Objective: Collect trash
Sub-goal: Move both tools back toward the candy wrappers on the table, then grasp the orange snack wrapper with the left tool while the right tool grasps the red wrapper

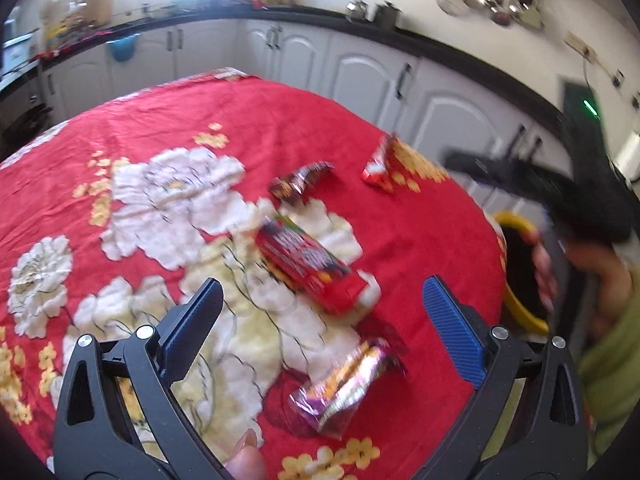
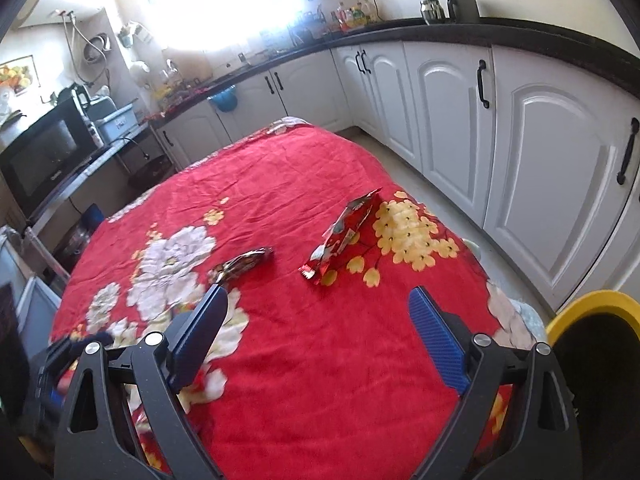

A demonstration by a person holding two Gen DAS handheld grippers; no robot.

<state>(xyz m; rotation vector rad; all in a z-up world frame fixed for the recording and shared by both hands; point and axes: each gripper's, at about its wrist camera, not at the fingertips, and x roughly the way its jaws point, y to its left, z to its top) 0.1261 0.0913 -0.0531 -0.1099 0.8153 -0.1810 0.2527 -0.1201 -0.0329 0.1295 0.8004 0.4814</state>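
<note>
Several snack wrappers lie on the red flowered tablecloth. My left gripper hangs open just above a red packet; nothing is between its fingers. A purple and gold wrapper lies nearer, a dark wrapper and a red foil wrapper farther off. My right gripper is open and empty over bare cloth, short of the dark wrapper and the propped-up red foil wrapper. A yellow bin with a black liner stands off the table's right edge, with a red and white wrapper at its mouth.
White cabinets under a black counter run along the far and right sides, with a strip of floor between them and the table. A blurred black shape hangs above the bin. A green sleeve shows at the right. A microwave stands on the left.
</note>
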